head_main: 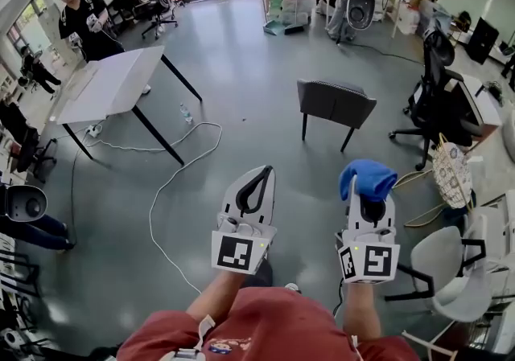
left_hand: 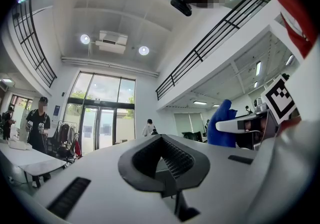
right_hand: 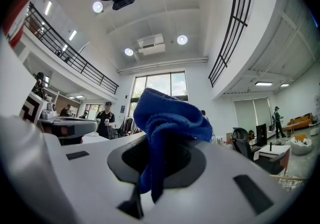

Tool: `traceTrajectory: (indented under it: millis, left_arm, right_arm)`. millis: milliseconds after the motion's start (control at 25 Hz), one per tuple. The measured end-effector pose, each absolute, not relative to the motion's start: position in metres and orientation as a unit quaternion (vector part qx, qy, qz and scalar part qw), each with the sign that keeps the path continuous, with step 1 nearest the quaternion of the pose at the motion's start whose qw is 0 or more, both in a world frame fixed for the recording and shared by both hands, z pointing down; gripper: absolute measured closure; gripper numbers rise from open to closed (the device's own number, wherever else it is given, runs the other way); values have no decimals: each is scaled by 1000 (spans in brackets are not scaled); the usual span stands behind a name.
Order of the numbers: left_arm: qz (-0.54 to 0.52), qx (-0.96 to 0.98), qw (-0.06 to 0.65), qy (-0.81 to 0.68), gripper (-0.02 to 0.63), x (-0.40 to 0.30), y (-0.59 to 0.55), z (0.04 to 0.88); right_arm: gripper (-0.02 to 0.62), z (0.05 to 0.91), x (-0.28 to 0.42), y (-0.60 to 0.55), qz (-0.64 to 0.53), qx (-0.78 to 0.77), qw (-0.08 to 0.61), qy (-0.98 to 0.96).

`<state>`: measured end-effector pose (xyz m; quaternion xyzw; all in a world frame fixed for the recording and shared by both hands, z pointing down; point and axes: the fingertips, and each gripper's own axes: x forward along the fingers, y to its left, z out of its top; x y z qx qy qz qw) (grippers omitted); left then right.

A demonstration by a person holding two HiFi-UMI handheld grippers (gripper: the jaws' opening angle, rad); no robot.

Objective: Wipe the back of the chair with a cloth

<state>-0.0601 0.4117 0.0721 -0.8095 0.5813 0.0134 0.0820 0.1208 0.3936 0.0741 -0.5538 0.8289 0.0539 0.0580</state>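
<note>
Right gripper (head_main: 367,197): jaws clamped on the blue cloth (head_main: 368,177), which bunches above the tips as a wiping pad.
Left gripper (head_main: 258,181): jaws together, empty, likely spare.
Chair (head_main: 335,102): well apart from the 2 grippers, not yet reached.

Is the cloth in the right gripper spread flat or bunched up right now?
Bunched up. The cloth sits as a crumpled wad pinched in the right gripper, with folds drooping down between its jaws; no flat face is showing.
</note>
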Motion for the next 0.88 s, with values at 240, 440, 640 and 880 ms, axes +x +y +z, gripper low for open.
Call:
traceTrajectory:
  millis: [240,440,640,880]
  left_arm:
    - [17,-809,74,582,595,-105,358,72]
    - [23,-809,68,584,595,-147,313,74]
    - [30,-811,66,580,595,-185,274,74]
    - [35,-821,59,567,595,-218,236,81]
  right_arm:
    - [537,72,73,341,61,-556,43,828]
    - [537,71,41,298,68,-567,32,820]
    - [537,69,7,263,72,-575,23,815]
    - [537,72,-28,232,76,-588,16,805]
